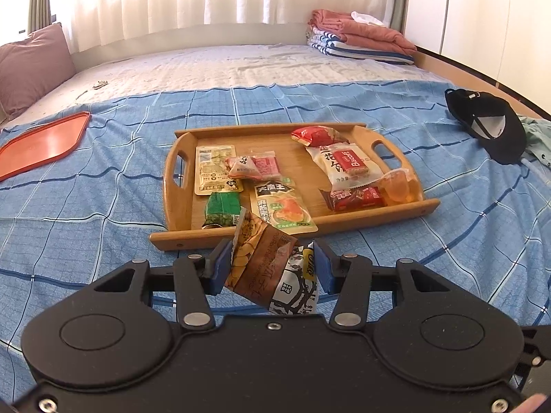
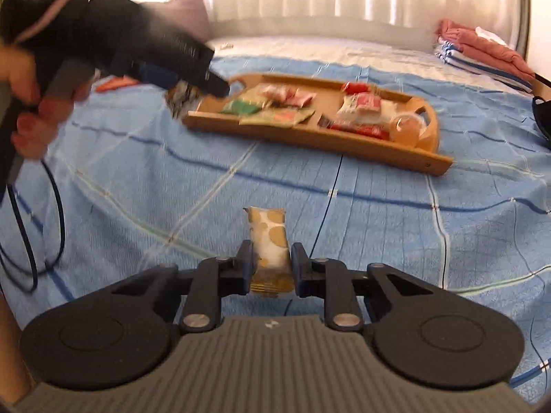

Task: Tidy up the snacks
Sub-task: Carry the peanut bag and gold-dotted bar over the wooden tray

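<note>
A wooden tray (image 1: 179,239) lies on the blue checked bedspread and holds several snack packets. My left gripper (image 1: 272,254) is shut on a brown and white snack packet (image 1: 268,272), held just in front of the tray's near rim. In the right wrist view the left gripper (image 2: 193,86) hovers, blurred, at the tray's (image 2: 310,137) left end. My right gripper (image 2: 270,254) is shut on a small white packet with gold dots (image 2: 270,237), held above the bedspread well short of the tray.
An orange plastic tray (image 1: 41,144) lies at the left. A black cap (image 1: 489,124) lies at the right. Folded pink and striped blankets (image 1: 358,38) sit at the far right, and a pillow (image 1: 31,65) at the far left. A cable (image 2: 48,227) hangs from the left hand.
</note>
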Available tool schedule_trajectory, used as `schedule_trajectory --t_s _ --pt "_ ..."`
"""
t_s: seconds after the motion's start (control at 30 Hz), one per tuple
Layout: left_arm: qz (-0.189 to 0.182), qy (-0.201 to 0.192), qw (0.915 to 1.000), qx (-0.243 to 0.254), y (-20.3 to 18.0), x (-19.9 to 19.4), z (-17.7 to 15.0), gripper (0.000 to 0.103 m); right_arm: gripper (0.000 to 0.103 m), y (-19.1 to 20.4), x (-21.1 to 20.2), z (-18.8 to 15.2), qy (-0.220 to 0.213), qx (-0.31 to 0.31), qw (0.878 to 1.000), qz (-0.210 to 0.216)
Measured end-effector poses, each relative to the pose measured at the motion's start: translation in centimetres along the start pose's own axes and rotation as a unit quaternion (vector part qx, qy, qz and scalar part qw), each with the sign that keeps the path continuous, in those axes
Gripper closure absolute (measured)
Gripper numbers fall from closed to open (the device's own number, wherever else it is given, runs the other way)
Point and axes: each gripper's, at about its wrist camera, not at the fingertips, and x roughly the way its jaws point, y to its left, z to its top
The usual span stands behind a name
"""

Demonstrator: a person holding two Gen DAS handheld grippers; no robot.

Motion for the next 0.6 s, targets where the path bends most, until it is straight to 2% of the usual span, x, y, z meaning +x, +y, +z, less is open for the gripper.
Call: schedule_trajectory --t_s 0.4,0.6 --pt "0.006 -0.015 0.9997 -0.019 0.8 0.8 2.4 0.055 0.076 -3.1 -1.3 6.2 -0.061 0.067 0.996 -0.017" --pt "0.017 -0.023 0.9992 -0.028 1.7 2.1 4.2 0.055 0.076 -5.2 -0.4 9.6 -0.072 0.09 0.993 -0.024"
